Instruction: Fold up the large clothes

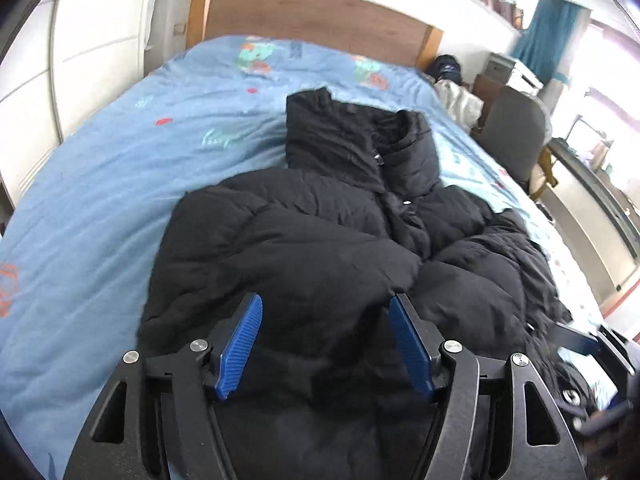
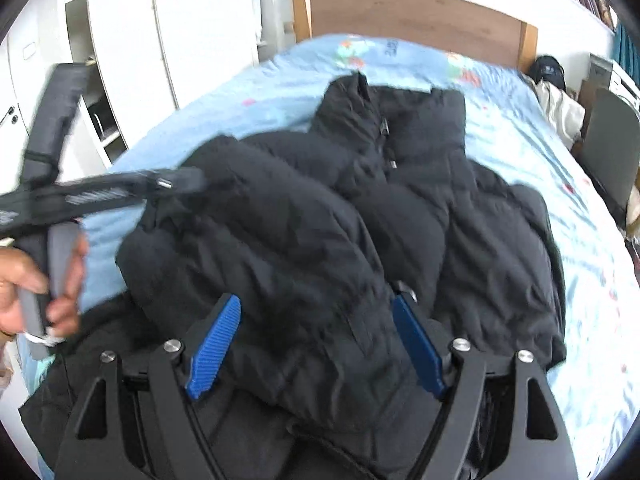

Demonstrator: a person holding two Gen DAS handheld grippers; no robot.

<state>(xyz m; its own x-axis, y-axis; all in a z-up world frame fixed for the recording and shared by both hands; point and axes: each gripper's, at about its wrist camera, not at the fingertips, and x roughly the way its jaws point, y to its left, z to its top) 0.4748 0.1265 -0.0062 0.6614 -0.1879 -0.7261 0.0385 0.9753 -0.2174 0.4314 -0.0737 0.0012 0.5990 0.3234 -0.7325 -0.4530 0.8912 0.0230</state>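
Lying on bed: black jacket, spreading under both wide, empty tongs — left, right.

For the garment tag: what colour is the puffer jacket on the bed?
Black all over. The puffer jacket shows best in the left wrist view, against the light blue bedcover.

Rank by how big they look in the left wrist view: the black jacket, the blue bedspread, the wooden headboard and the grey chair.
1. blue bedspread and black jacket: too close to rank; the jacket sits nearer the camera
2. wooden headboard
3. grey chair
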